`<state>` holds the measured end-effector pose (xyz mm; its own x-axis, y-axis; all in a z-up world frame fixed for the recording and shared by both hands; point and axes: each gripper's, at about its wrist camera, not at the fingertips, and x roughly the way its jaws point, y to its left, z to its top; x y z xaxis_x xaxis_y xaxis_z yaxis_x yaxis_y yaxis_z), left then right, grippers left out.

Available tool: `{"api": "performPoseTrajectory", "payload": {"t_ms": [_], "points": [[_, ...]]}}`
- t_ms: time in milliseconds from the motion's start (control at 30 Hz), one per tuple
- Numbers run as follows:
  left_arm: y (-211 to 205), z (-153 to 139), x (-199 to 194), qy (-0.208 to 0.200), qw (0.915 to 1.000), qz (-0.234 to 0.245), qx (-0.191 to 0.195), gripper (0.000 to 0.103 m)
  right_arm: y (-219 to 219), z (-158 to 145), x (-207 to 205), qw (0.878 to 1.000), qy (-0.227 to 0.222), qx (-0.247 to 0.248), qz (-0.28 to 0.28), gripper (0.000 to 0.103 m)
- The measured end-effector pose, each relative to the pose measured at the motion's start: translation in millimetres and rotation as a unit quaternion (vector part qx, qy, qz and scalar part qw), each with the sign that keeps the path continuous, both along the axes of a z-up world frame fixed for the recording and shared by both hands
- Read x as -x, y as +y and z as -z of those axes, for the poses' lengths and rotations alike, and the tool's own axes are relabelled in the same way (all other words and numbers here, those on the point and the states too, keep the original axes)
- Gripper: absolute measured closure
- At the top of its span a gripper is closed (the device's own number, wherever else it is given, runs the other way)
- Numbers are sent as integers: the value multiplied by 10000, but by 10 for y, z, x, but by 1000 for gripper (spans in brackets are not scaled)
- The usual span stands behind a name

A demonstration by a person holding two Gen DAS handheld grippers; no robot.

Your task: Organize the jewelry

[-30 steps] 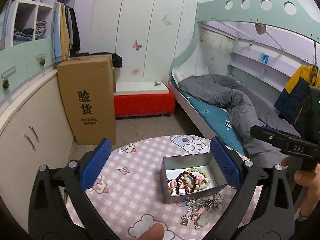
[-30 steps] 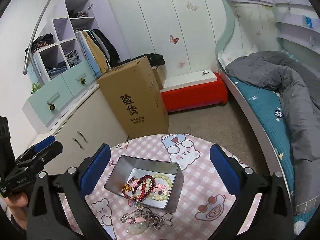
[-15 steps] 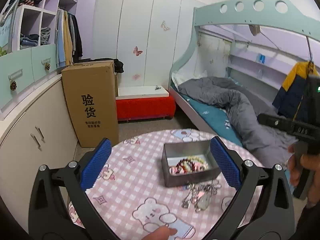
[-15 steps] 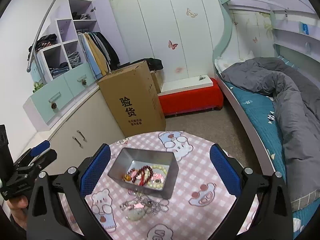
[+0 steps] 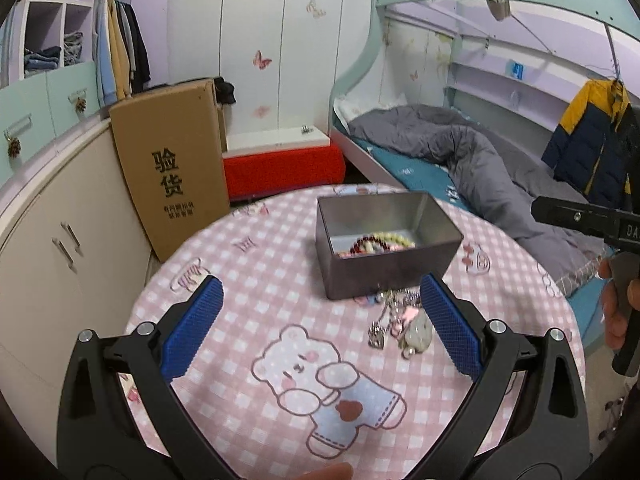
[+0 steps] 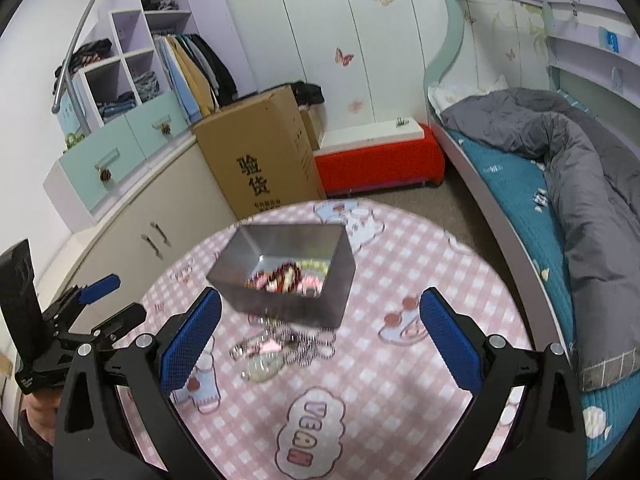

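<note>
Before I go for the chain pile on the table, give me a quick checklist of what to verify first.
1. Left gripper open and empty: ok.
2. Right gripper open and empty: ok.
3. Chain pile on the tablecloth, outside the metal tin: ok.
4. Tin has room beside the bead bracelets: ok.
5. Chains untangled: cannot tell, blurred.
6. Pile clear of the tin wall: not ok, it lies against it.

A round table under a pink checked bear-print cloth point(image 5: 248, 280) carries a grey rectangular metal tin point(image 5: 384, 268), with a tangle of silver chain necklaces point(image 5: 400, 322) lying just beside it.
</note>
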<state>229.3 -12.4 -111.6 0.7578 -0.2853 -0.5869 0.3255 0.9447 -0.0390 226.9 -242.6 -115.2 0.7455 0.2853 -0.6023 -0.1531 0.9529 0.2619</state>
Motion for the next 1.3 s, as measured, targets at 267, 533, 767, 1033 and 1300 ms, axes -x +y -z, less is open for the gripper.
{"api": "performPoseTrajectory", "payload": {"t_ms": [267, 533, 767, 1033, 1300], "points": [[-198, 367, -92, 404, 9981, 280, -363, 6, 39, 273, 14, 9993, 366, -5, -76, 7], [-358, 738, -281, 774, 9940, 410, -660, 7, 26, 487, 13, 9979, 647, -85, -53, 7], [-521, 926, -426, 1100, 9878, 724, -831, 36, 43, 597, -18, 9970, 770, -97, -48, 7], [-669, 902, -319, 1113, 9822, 1359, -672, 97, 65, 662, -50, 9963, 852, -126, -51, 7], [-294, 714, -155, 1099, 9867, 1199, -71, 99, 129, 687, -34, 9959, 895, -98, -97, 7]]}}
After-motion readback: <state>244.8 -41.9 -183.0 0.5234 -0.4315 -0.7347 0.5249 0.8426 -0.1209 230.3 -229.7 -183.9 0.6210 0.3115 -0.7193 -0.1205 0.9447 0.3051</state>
